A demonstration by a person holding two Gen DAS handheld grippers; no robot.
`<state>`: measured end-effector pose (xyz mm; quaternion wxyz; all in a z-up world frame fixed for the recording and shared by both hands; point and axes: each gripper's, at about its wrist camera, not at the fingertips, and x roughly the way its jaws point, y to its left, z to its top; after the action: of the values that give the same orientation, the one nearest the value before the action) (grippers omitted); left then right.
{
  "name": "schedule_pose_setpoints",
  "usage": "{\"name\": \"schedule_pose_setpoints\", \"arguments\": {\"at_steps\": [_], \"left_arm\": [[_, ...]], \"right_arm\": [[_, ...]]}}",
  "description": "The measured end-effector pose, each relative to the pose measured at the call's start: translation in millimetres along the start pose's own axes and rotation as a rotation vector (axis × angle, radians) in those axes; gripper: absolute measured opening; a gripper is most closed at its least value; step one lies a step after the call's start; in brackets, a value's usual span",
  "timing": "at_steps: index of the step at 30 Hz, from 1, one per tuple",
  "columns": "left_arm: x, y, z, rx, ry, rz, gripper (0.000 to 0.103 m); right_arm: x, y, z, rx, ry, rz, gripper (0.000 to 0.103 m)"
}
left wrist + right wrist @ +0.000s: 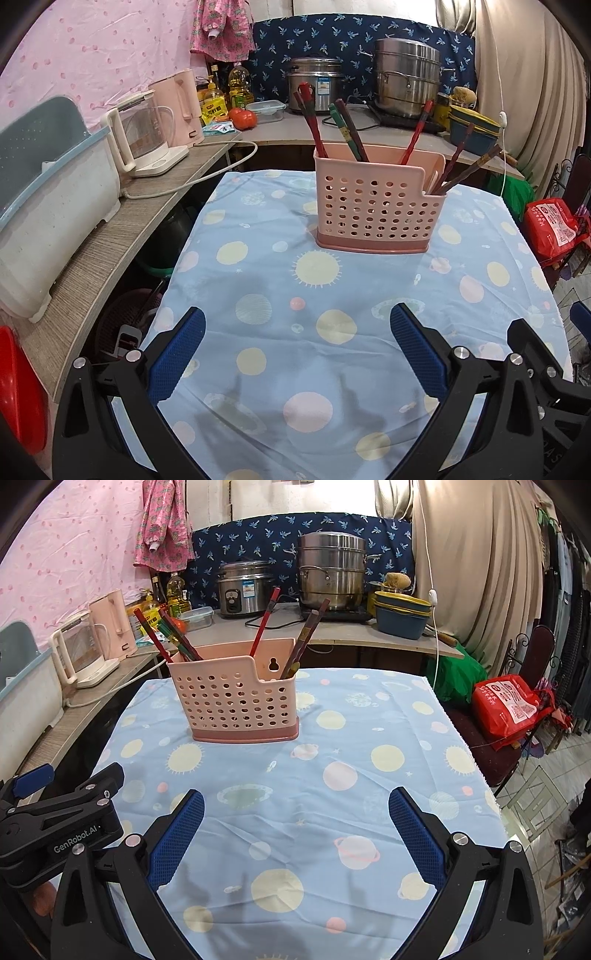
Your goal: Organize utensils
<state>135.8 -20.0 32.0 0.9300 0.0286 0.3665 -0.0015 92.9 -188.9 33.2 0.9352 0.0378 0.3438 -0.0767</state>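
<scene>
On tablecloth (258, 280), chopsticks (351, 129) inside holder (376, 210)

Both wrist cameras look forward and slightly down over the desk (258, 229), side by side; each sees the pink utensil basket (376, 206) ahead, fairly near.

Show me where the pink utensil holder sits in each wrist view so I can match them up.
Left wrist: pink utensil holder stands right of centre, upper half, on the blue tablecloth.
Right wrist: pink utensil holder stands left of centre, upper half, on the same cloth.
Shared landmark: the tall steel steamer pot on the counter behind it.
</scene>
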Motion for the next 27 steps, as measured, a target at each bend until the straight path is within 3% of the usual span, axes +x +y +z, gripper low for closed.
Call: {"name": "schedule_pose_setpoints", "arguments": {"at_steps": [27], "left_arm": [[1.8, 0.5, 0.1, 0.001, 0.012, -0.006, 0.095]], "right_arm": [[1.3, 1.3, -2.7, -0.001, 0.002, 0.0, 0.097]]}}
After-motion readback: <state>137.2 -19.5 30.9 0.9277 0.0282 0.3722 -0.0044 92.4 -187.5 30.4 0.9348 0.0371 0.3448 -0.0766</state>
